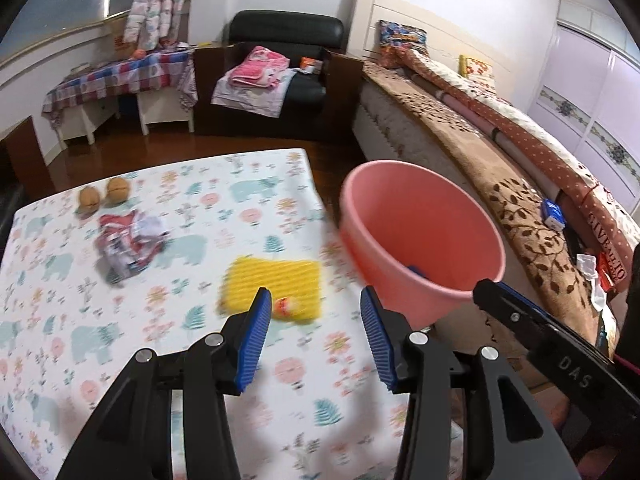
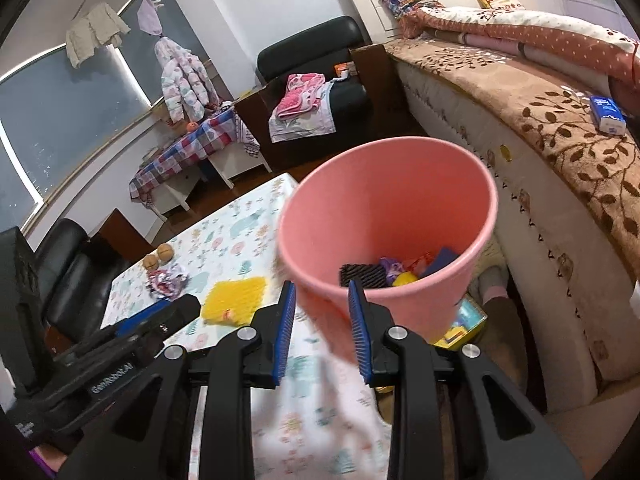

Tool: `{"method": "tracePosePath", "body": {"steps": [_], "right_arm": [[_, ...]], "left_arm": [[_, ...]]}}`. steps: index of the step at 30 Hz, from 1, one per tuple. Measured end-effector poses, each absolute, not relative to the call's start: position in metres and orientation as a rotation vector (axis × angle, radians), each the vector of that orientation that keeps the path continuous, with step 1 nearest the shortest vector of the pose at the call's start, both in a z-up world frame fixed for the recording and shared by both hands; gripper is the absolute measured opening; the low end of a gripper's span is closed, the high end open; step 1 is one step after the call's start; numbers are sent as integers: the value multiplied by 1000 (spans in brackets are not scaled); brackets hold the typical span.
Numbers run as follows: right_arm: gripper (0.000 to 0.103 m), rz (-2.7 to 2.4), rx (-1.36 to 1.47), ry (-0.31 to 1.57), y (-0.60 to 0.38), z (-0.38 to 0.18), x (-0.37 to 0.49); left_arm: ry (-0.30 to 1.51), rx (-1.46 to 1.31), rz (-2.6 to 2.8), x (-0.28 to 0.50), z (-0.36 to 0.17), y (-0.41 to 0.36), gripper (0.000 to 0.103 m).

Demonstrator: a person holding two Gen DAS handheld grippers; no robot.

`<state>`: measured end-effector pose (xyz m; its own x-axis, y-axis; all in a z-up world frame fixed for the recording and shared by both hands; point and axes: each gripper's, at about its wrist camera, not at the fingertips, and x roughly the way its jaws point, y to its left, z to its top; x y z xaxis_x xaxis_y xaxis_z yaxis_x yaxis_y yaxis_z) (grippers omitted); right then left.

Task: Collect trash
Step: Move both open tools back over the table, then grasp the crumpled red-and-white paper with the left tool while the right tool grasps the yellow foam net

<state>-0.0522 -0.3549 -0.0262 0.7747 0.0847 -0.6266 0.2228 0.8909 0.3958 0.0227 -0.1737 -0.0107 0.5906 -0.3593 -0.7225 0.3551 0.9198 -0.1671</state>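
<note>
Two open claws (image 1: 316, 312) (image 2: 322, 300) — pink bin (image 2: 384, 216) between tabletop (image 1: 160, 220) and bed (image 2: 560, 128).

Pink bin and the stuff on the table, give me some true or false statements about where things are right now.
1. The pink bin already holds several items. True.
2. The left gripper is shut on the yellow pad. False: its jaws are open and hold nothing.
3. Two brown round objects lie on the patterned table. True.
4. The crumpled wrapper is inside the bin. False: it lies on the table near the round objects.
5. The right gripper is at the bin's near rim. True.
</note>
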Motion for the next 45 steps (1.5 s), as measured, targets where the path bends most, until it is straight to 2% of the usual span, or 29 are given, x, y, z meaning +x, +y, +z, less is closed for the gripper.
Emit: {"method": "tracePosePath", "body": {"steps": [5,16,17,18,20,24,26,33,45], "right_arm": [[28,-49,438,724,-318,-33,-56],[28,39,415,732,-274,-35,-50],[30,52,426,721,-273,-33,-48],[37,70,437,717,-271,-33,-46],[40,95,440,714,-267,-31,-42],[40,143,416,692,-254,-26,-35],[40,156,405,696,-249,-26,-33],[40,145,375,711,-240,-26,-31],[40,169,375,714,-247,-30,-45]], "left_arm": [[789,16,-348,11,-15,-147,46],[847,-63,-321,19,-33,-101,46],[851,-67,-321,20,-34,-100,46],[857,-72,-324,22,-36,-98,46],[861,-83,-338,23,-38,-94,46],[855,-109,-370,25,-39,-87,46],[857,-121,-376,26,-40,-84,55],[809,-133,-393,19,-32,-81,55],[828,-57,-346,13,-32,-100,55]]}}
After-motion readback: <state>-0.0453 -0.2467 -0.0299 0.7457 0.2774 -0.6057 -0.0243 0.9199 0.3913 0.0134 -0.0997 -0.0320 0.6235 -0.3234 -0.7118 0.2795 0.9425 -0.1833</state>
